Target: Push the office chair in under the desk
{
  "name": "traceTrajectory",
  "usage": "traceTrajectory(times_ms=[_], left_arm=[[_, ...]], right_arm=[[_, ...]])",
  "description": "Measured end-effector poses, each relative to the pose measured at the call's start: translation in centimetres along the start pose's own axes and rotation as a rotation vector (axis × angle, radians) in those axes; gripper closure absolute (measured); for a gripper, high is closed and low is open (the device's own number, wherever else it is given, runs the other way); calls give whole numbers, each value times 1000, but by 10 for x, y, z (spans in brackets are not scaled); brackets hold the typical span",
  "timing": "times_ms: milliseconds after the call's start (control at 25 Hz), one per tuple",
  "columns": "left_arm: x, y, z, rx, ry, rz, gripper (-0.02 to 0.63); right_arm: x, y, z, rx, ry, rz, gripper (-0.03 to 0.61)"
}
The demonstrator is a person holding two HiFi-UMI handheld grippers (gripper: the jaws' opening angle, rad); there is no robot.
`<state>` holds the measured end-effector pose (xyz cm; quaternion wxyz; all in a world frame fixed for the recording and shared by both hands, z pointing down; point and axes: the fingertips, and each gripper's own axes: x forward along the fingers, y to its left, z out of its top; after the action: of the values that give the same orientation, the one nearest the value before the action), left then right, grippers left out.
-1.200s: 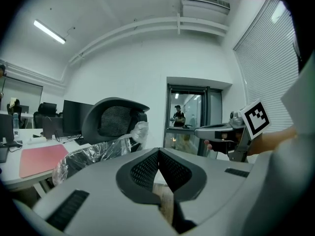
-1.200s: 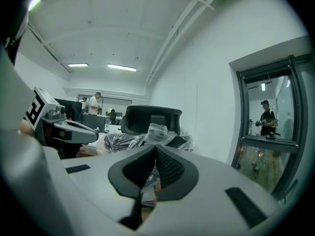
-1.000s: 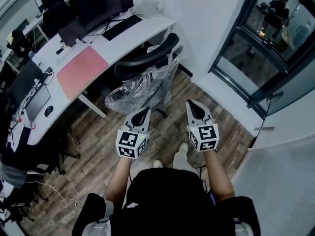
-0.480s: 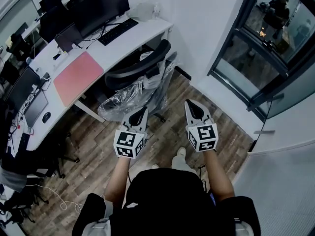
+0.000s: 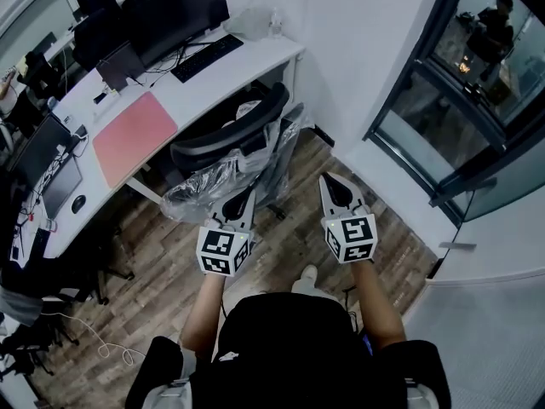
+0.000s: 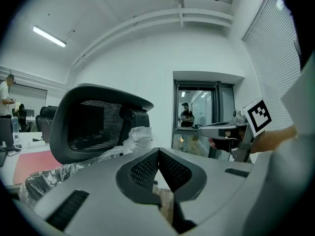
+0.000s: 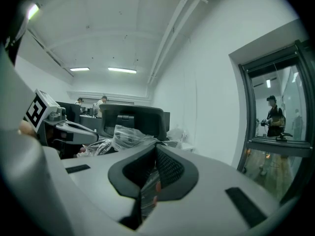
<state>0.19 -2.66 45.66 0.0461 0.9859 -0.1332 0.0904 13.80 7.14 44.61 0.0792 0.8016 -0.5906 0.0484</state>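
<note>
The black mesh-backed office chair (image 5: 228,136) stands at the white desk (image 5: 223,65), its seat wrapped in clear plastic (image 5: 204,184). My left gripper (image 5: 245,196) is shut and empty, its tip at the near edge of the plastic-wrapped seat; contact cannot be told. In the left gripper view the chair's back (image 6: 93,122) rises just beyond the shut left gripper (image 6: 158,152). My right gripper (image 5: 331,181) is shut and empty too, over bare floor to the right of the chair and apart from it. From the right gripper (image 7: 156,149) the chair (image 7: 134,118) shows ahead to the left.
Monitors (image 5: 174,11), a keyboard (image 5: 207,49) and a pink mat (image 5: 134,135) lie on the desk. A white wall (image 5: 358,49) and a glass door (image 5: 464,100) close the right side. More chairs and cables (image 5: 60,313) crowd the left over wooden floor (image 5: 281,241).
In the head view the chair has shifted left and nearer to my grippers, its back turned more squarely to me. Both grippers have advanced level and stayed shut.
</note>
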Motion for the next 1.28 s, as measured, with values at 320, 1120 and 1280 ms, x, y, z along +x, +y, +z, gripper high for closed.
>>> traceTrajectory(times_ms=[320,1120,1280], left_arm=[[33,-3,0,-8,14,54,598],[38,19,-7,-41,20,345,598],[36,17,-8,-40,17,392,598]], right_arm=[[27,-32,-1,2,-4,55,555],[89,-40,-3,-36,-30,316,555],[90,-43,-7,-61,-26,356,555]])
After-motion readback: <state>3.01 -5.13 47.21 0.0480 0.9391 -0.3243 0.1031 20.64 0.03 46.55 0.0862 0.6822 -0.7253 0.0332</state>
